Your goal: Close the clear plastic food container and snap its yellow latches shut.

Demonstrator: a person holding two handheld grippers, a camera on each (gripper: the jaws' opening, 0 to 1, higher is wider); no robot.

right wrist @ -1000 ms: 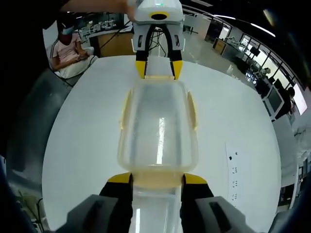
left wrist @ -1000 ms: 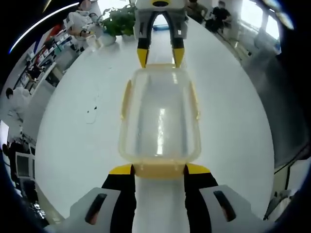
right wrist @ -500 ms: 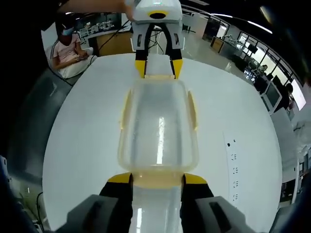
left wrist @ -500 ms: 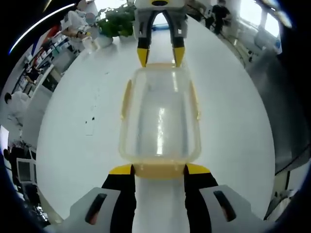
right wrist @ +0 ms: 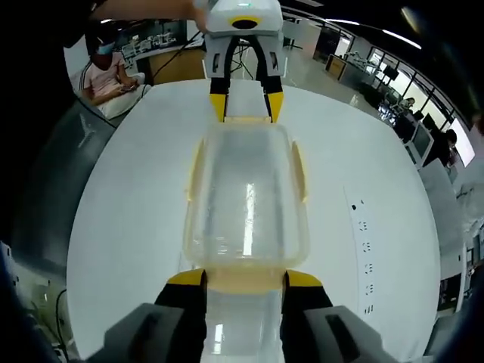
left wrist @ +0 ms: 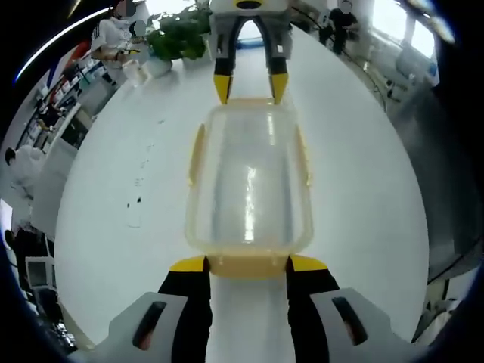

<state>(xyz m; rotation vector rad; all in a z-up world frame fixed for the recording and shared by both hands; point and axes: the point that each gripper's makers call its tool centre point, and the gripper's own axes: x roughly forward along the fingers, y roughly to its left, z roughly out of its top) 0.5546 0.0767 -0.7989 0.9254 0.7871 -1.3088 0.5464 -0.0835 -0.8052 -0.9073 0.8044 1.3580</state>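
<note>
The clear plastic container (left wrist: 248,181) with its lid on lies lengthwise between my two grippers, over the white table (left wrist: 113,227). Yellow side latches (left wrist: 197,155) stick out a little from its long sides. My left gripper (left wrist: 248,265) is shut on the near yellow end latch (left wrist: 248,266). At the far end the right gripper (left wrist: 248,79) grips the opposite end. In the right gripper view the same container (right wrist: 246,189) runs from my right gripper (right wrist: 246,278), shut on its yellow end latch (right wrist: 246,280), up to the left gripper (right wrist: 246,98).
A potted plant (left wrist: 181,38) and a white cup (left wrist: 134,69) stand at the table's far edge. Small dark marks (right wrist: 363,227) dot the tabletop. A seated person (right wrist: 106,76) is beyond the table edge, with desks and monitors behind.
The table and room have slid behind the container in both views while the container stays fixed between the jaws. Both grips are unchanged.
</note>
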